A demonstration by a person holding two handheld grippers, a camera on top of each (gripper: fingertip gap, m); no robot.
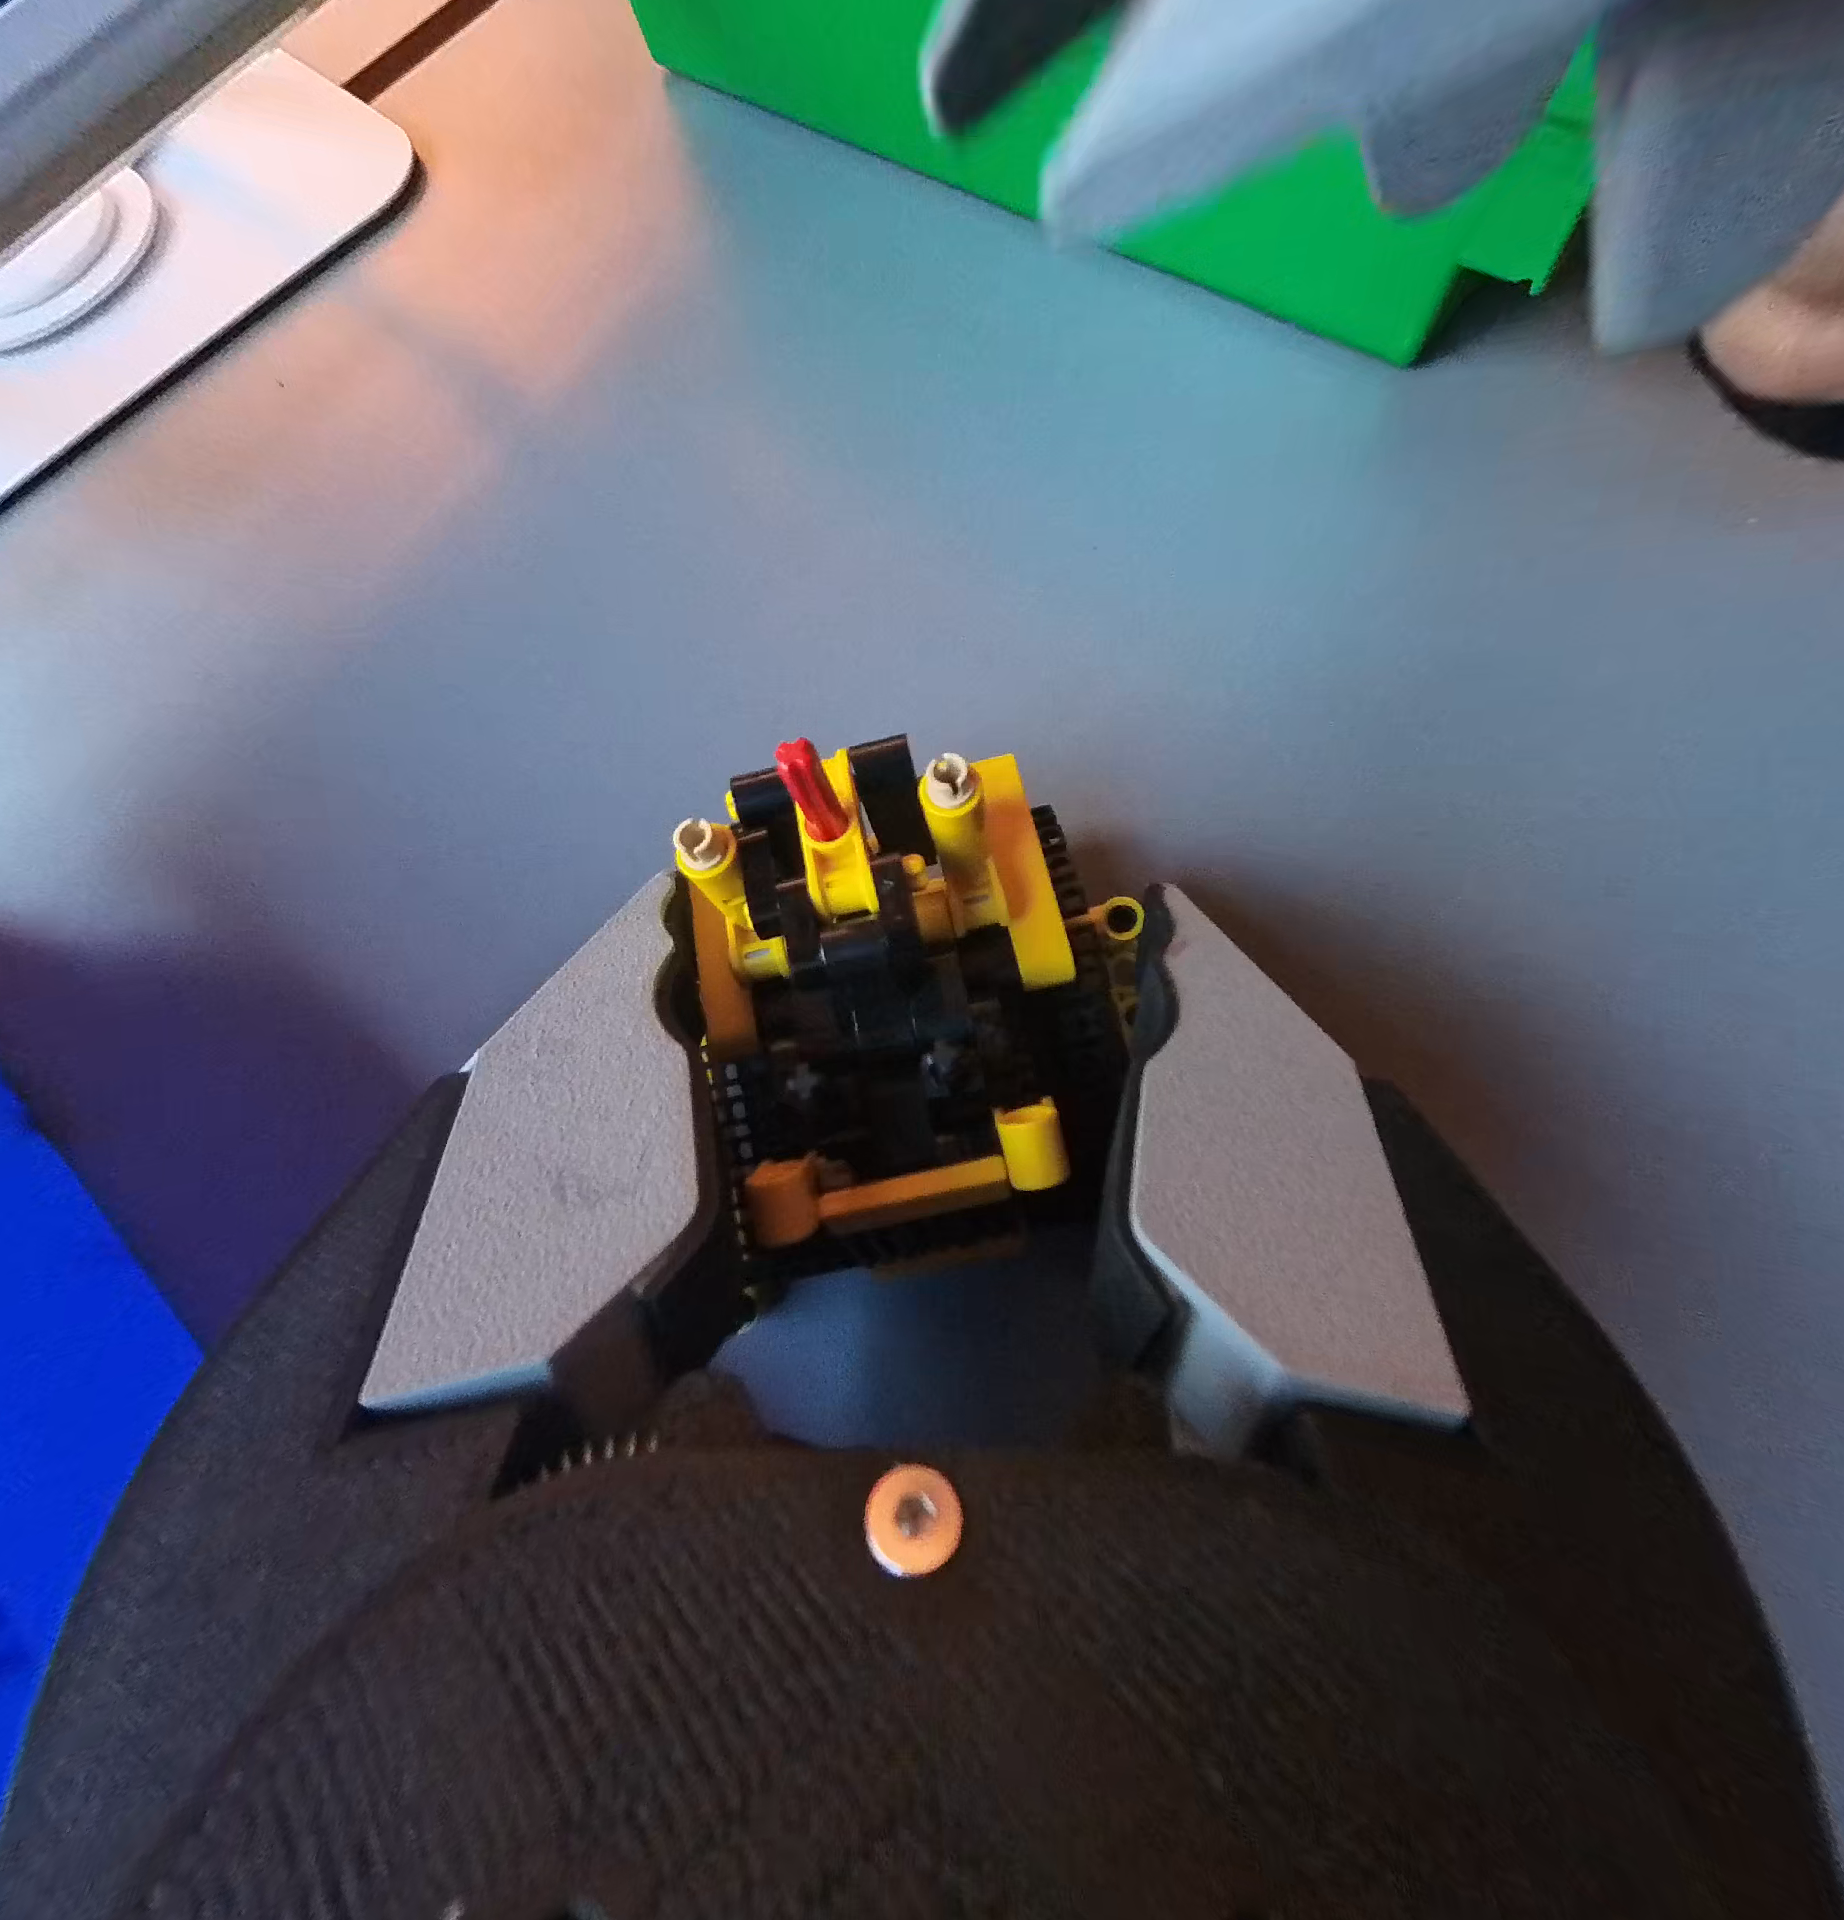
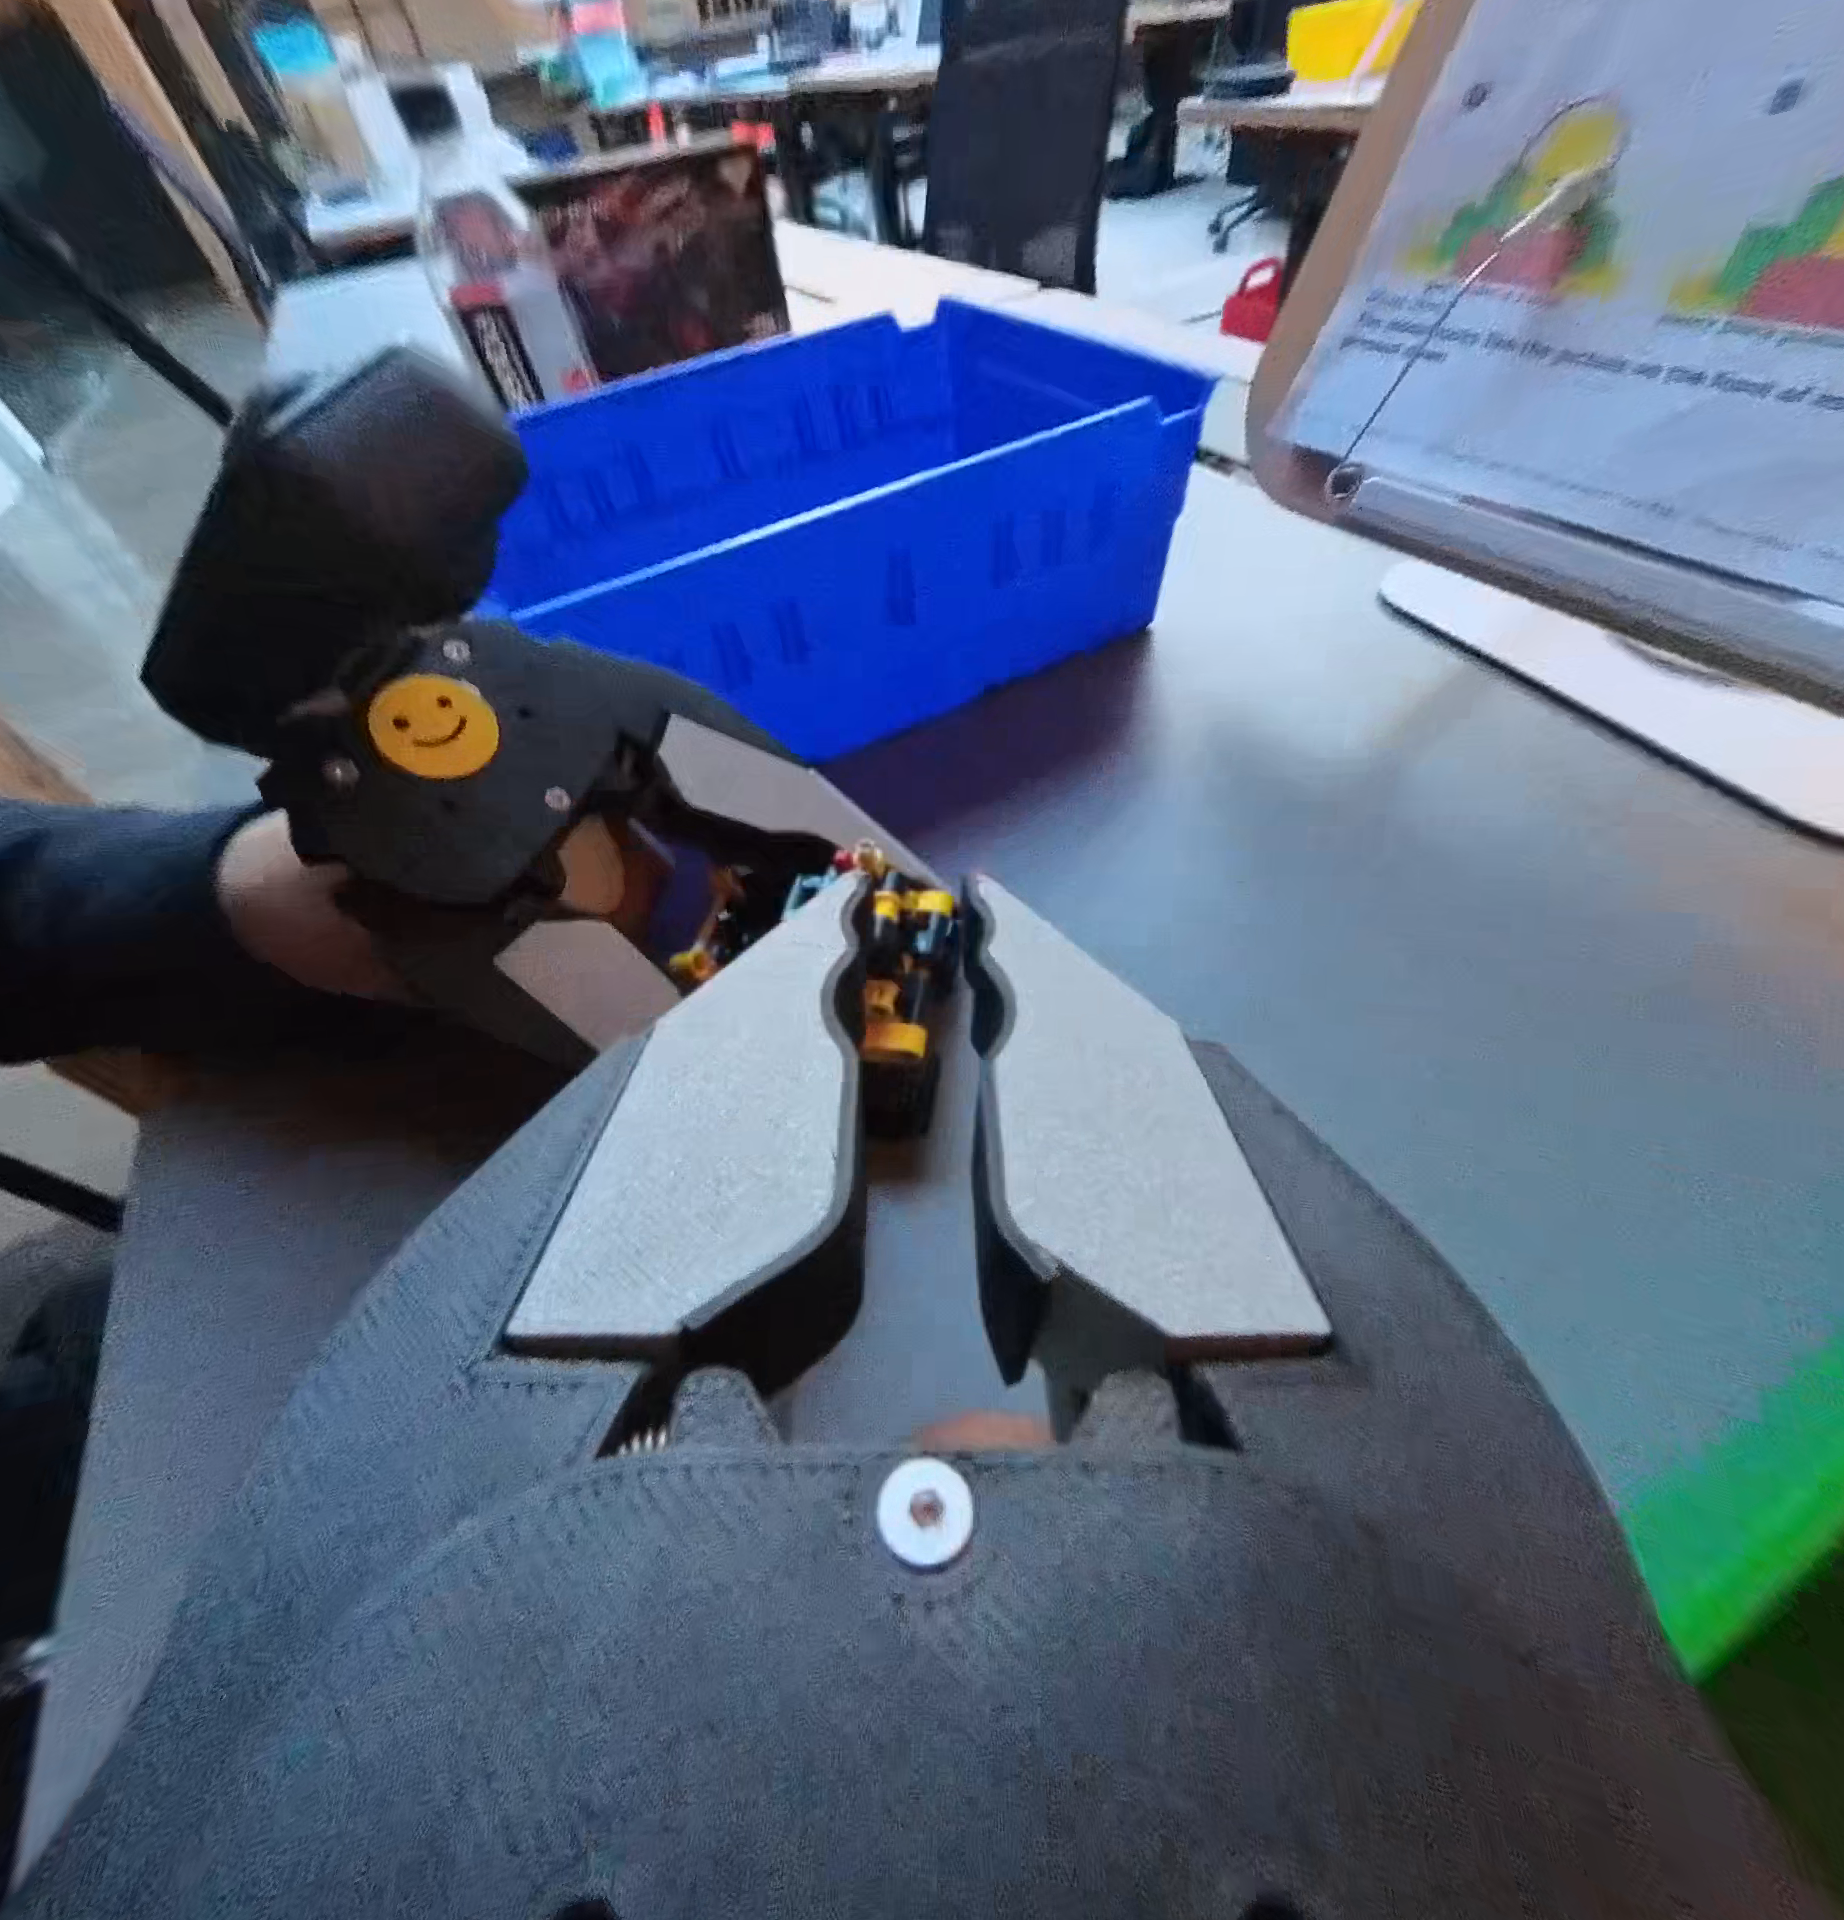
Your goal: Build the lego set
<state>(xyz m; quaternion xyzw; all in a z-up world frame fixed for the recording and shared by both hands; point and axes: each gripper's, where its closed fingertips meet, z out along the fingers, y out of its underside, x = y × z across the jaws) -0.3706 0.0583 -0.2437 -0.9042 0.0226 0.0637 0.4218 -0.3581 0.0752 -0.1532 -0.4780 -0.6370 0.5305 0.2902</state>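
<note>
My left gripper (image 1: 913,894) is shut on a partly built yellow and black lego model (image 1: 876,997) with a red pin on top, held over the grey table (image 1: 1001,571). My right gripper (image 2: 910,888) is nearly closed on a small yellow and black lego piece (image 2: 897,997) that sits in the notch between its fingers. In the right wrist view the left gripper (image 2: 793,925), held by a hand (image 2: 284,914), is just ahead to the left, and the model (image 2: 731,935) shows between its fingers. In the left wrist view the right gripper (image 1: 1001,156) is blurred, far above the model.
A blue bin (image 2: 845,582) stands behind the left gripper, and its edge shows in the left wrist view (image 1: 45,1351). A green bin (image 1: 1261,260) is on the right side of the table. A monitor (image 2: 1624,312) on a flat stand (image 2: 1624,675) is at the back right.
</note>
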